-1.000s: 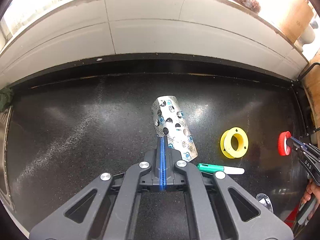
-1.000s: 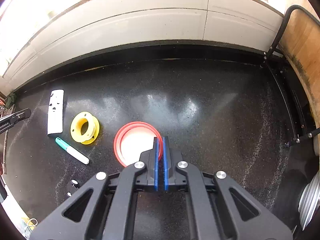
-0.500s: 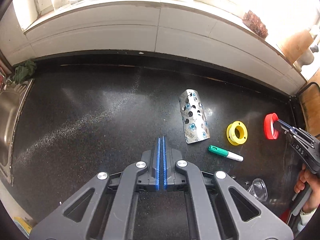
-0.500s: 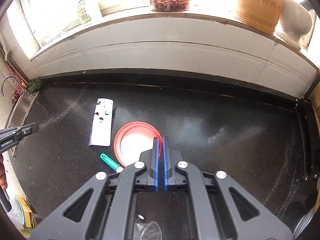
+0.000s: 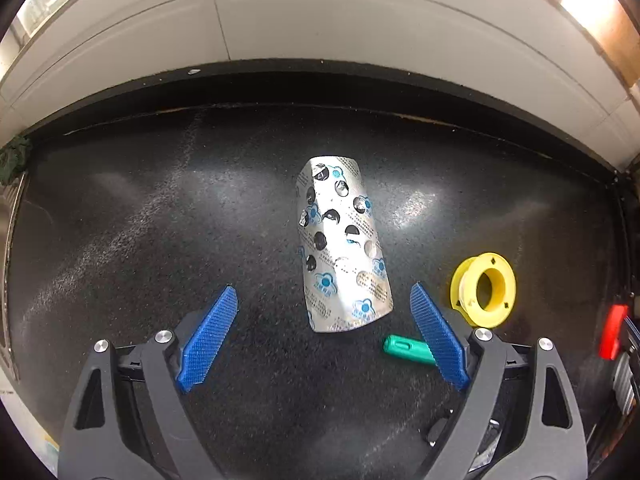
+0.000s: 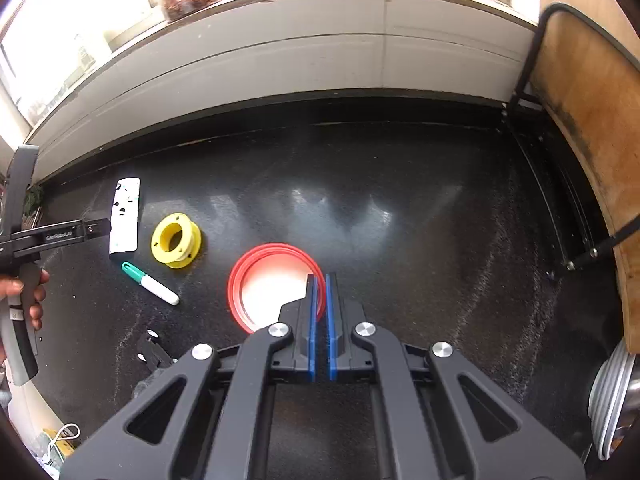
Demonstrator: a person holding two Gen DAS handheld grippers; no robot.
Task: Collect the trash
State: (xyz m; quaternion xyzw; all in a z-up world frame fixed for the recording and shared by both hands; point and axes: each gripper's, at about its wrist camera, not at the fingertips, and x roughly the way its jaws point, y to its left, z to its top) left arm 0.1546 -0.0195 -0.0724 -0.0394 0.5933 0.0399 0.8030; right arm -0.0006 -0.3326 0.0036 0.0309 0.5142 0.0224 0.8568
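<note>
Bench (image 5: 140,240) is seen black and speckled. The left tongs (image 5: 324,316) are opening above an emptied blister pack (image 5: 342,248), nothing pinched; a green-capped marker (image 5: 406,348) and yellow spool (image 5: 484,290) lie rightward. Only the right view shows the right tongs (image 6: 320,292) pressed onto a red lid's (image 6: 256,272) rim.

White lettering, approx. "GenRobot.AI", is being shown on the left gripper (image 6: 102,227) arm. Blue flower logos and print too small to read are being carried by the blister pack (image 5: 342,248).
</note>
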